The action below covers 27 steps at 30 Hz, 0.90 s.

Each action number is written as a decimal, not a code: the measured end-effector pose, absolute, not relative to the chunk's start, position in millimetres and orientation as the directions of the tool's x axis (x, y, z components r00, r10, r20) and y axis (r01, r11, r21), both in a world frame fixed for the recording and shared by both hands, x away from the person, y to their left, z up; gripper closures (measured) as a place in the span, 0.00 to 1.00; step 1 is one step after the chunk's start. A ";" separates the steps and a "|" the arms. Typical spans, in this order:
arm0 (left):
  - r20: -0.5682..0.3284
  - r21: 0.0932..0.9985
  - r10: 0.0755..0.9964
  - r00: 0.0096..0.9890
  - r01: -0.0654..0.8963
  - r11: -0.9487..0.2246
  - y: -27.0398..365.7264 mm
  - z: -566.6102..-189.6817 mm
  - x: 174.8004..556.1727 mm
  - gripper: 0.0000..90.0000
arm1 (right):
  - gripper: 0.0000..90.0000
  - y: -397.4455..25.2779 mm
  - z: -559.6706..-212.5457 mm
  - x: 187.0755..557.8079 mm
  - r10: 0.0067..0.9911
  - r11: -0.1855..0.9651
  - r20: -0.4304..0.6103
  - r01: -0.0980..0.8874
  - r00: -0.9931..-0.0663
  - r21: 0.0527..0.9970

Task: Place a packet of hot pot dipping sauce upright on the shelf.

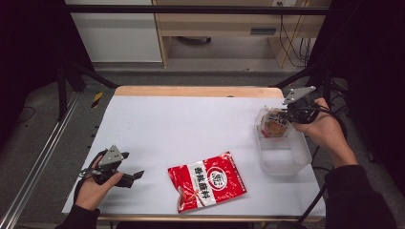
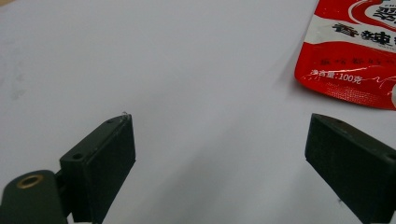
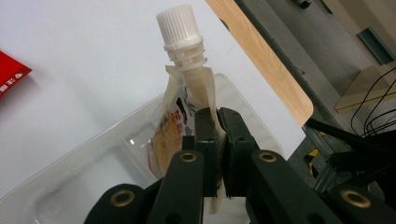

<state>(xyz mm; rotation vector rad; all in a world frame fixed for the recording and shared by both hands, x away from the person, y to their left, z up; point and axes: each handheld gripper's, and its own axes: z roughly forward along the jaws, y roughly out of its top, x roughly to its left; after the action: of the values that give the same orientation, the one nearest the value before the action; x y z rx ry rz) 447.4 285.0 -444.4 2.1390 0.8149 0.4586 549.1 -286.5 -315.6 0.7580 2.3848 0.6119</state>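
The spouted pouch (image 3: 187, 116), pinched in the right claw (image 3: 217, 122), hangs over the clear bin (image 1: 282, 157) at right of the high view, not yet released; the red packet (image 1: 207, 181) waits lower-centre on the desk (image 1: 181, 119) near the wide-open left claw (image 2: 217, 154).

One red packet (image 1: 207, 181), one spouted pouch (image 1: 274, 125), one clear tub (image 1: 283, 157)

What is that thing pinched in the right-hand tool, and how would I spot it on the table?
Start at the white table and go to its right edge, where a clear plastic tub stands. Above its far end the right gripper is clamped on a spouted pouch. Unlike the flat red sachet lying mid-table, it is pale, upright and topped with a ribbed white screw cap.
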 end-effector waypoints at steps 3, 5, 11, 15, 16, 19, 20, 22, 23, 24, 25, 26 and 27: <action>0.051 0.777 0.682 0.730 0.400 -0.486 285.4 -444.3 447.6 0.10 | 0.96 -285.9 -317.7 549.5 0.632 0.731 -0.357 0.377 -0.688 0.569; 0.051 0.777 0.682 0.730 0.400 -0.487 285.6 -444.4 447.6 0.10 | 0.96 -285.0 -319.8 549.9 0.628 0.736 -0.358 0.379 -0.691 0.561; 0.050 0.776 0.680 0.732 0.400 -0.488 284.9 -444.5 447.3 0.10 | 0.96 -280.8 -326.7 550.5 0.617 0.743 -0.343 0.381 -0.708 0.550; 0.049 0.774 0.678 0.734 0.400 -0.490 284.0 -444.9 447.2 0.10 | 0.96 -279.4 -333.9 551.1 0.614 0.748 -0.330 0.395 -0.717 0.533; 0.050 0.774 0.678 0.734 0.400 -0.490 284.0 -444.9 447.2 0.10 | 0.96 -279.4 -333.9 551.1 0.614 0.748 -0.330 0.395 -0.717 0.533; 0.049 0.775 0.678 0.733 0.401 -0.490 284.3 -444.8 447.3 0.10 | 0.96 -279.4 -336.8 550.9 0.618 0.745 -0.325 0.401 -0.716 0.534; 0.049 0.774 0.678 0.733 0.401 -0.490 284.3 -444.8 447.3 0.10 | 0.96 -279.4 -336.8 550.9 0.618 0.745 -0.325 0.401 -0.716 0.534; 0.049 0.773 0.678 0.734 0.401 -0.491 284.2 -444.9 447.2 0.10 | 0.96 -279.6 -337.0 550.4 0.619 0.744 -0.322 0.402 -0.717 0.534; 0.050 0.774 0.677 0.734 0.401 -0.491 283.9 -444.9 447.1 0.10 | 0.95 -279.9 -336.7 549.7 0.617 0.745 -0.320 0.402 -0.719 0.532; 0.050 0.774 0.677 0.734 0.401 -0.491 283.9 -444.9 447.1 0.10 | 0.95 -279.9 -336.7 549.7 0.617 0.745 -0.320 0.402 -0.719 0.532; 0.050 0.773 0.677 0.734 0.401 -0.491 283.9 -445.0 447.2 0.10 | 0.90 -280.3 -336.4 548.6 0.624 0.735 -0.303 0.410 -0.720 0.540; 0.050 0.773 0.677 0.734 0.401 -0.491 283.9 -445.0 447.2 0.10 | 0.90 -280.3 -336.4 548.6 0.624 0.735 -0.303 0.410 -0.720 0.540; 0.049 0.773 0.678 0.733 0.402 -0.490 284.3 -444.9 447.2 0.10 | 0.84 -280.6 -335.5 546.9 0.637 0.717 -0.287 0.413 -0.716 0.561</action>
<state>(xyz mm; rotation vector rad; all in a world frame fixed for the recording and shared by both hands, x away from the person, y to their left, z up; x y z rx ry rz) 447.2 284.3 -444.9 2.1467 0.8121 0.4496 546.9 -280.6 -335.5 0.8028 2.4550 0.6459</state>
